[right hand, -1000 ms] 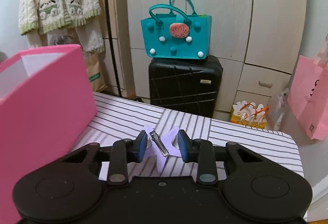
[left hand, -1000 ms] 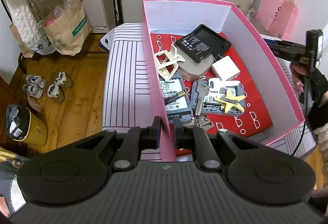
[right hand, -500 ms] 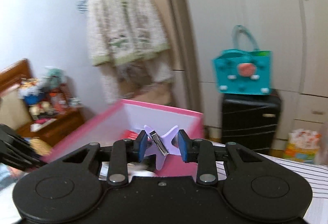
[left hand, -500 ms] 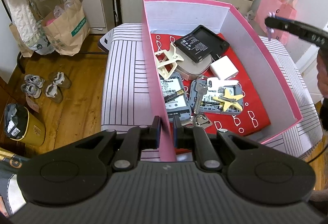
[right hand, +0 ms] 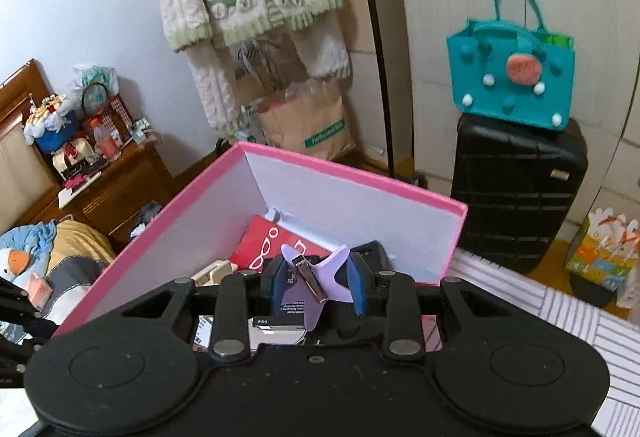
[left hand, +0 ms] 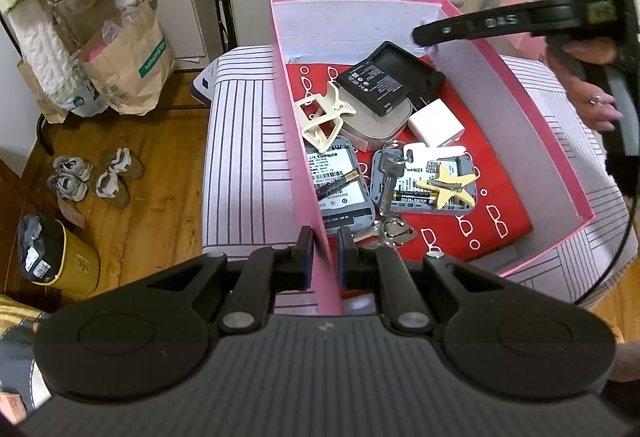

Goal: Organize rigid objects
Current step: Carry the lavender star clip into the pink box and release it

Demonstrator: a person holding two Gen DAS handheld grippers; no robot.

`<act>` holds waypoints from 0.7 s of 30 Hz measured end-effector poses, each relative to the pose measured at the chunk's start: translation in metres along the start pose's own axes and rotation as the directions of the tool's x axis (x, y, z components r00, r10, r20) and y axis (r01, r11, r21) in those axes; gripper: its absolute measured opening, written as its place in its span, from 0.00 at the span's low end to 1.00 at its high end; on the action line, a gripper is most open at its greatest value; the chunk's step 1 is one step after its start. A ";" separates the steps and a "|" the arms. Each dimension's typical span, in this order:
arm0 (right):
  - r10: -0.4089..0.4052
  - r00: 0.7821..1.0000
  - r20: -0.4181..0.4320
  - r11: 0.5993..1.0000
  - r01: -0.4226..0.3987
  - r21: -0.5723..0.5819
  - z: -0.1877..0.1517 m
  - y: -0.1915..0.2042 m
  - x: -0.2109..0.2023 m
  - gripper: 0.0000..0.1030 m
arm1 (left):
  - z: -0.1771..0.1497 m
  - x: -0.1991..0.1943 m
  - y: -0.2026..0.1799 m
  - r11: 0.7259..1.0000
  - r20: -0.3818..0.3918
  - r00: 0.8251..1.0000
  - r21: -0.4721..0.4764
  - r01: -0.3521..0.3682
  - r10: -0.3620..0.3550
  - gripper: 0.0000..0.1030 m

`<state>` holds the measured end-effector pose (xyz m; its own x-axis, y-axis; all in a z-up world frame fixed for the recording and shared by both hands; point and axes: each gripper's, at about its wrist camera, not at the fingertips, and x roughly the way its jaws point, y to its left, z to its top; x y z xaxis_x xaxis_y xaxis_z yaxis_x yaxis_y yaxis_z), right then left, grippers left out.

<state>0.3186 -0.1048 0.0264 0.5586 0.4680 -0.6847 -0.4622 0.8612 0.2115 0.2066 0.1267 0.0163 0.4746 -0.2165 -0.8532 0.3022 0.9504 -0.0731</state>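
my left tongs (left hand: 322, 251) pinch the near side wall of the pink box (left hand: 516, 85) — one finger outside, one inside. the box sits on the striped desk (left hand: 236, 157).

my right tongs (right hand: 318, 279) hold a purple star clip (right hand: 320, 277) tight between the two blue pads, with its shiny metal clasp facing up. these tongs hang over the open box, above the far end. in the left view they reach in from the right (left hand: 428, 33), just over the far right wall.

inside the box, on a red cloth with little glasses on it (left hand: 480, 221), lie a black battery pack (left hand: 388, 81), a cream clip (left hand: 324, 117), a white charger (left hand: 434, 123), some keys (left hand: 388, 165) and a yellow star clip (left hand: 448, 185) — the yellow one rests on a grey case beside a battery.
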 end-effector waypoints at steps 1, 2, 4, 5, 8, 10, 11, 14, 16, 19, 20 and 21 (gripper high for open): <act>-0.006 1.000 -0.011 1.000 0.006 -0.001 0.000 0.000 0.005 0.36 | 0.000 0.000 0.000 1.000 -0.001 1.000 0.004 0.001 -0.001 0.09; -0.014 1.000 -0.019 1.000 0.014 -0.007 -0.002 0.000 0.006 0.36 | 0.000 0.000 0.000 1.000 -0.002 1.000 0.009 0.001 -0.001 0.09; -0.029 0.999 -0.031 0.999 0.028 -0.028 -0.002 0.004 0.012 0.36 | 0.000 0.000 -0.001 1.000 -0.003 1.000 0.014 0.003 -0.003 0.09; -0.028 0.999 -0.035 0.999 0.027 -0.042 -0.002 0.006 0.014 0.36 | 0.000 0.000 -0.001 1.000 -0.003 1.000 0.016 0.003 -0.003 0.10; -0.043 0.999 -0.018 0.993 0.041 -0.111 0.000 0.013 0.017 0.36 | 0.000 0.000 0.000 1.000 -0.002 1.000 0.015 0.008 -0.008 0.10; -0.056 0.998 -0.013 0.987 0.054 -0.152 0.000 0.017 0.017 0.36 | 0.000 0.000 0.001 1.000 -0.001 1.000 0.007 0.013 -0.013 0.10; -0.058 0.998 -0.019 0.985 0.054 -0.161 0.000 0.017 0.018 0.36 | 0.000 0.000 0.002 1.000 0.000 1.000 0.005 0.014 -0.014 0.10; -0.071 0.997 -0.019 0.982 0.066 -0.178 0.000 0.018 0.020 0.37 | 0.000 -0.001 0.002 1.000 0.002 1.000 0.005 0.013 -0.013 0.10; -0.078 0.997 0.000 0.982 0.077 -0.171 -0.001 0.016 0.019 0.39 | -0.001 -0.001 0.002 1.000 0.002 1.000 0.003 0.013 -0.013 0.10; -0.053 0.997 0.050 0.989 0.059 -0.133 -0.002 0.011 0.006 0.39 | -0.001 -0.001 0.002 1.000 0.006 1.000 0.003 0.012 -0.012 0.10; -0.029 0.998 0.053 0.993 0.035 -0.117 -0.002 0.009 0.001 0.39 | -0.001 -0.001 0.002 1.000 0.007 1.000 0.002 0.011 -0.011 0.11; -0.009 0.998 0.061 0.996 0.015 -0.091 -0.003 0.006 -0.005 0.39 | -0.001 -0.001 0.001 1.000 0.008 1.000 0.001 0.010 -0.010 0.11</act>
<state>0.3108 -0.1028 0.0290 0.6037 0.4711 -0.6432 -0.5144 0.8465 0.1372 0.2056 0.1284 0.0171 0.4783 -0.2279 -0.8481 0.3080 0.9479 -0.0810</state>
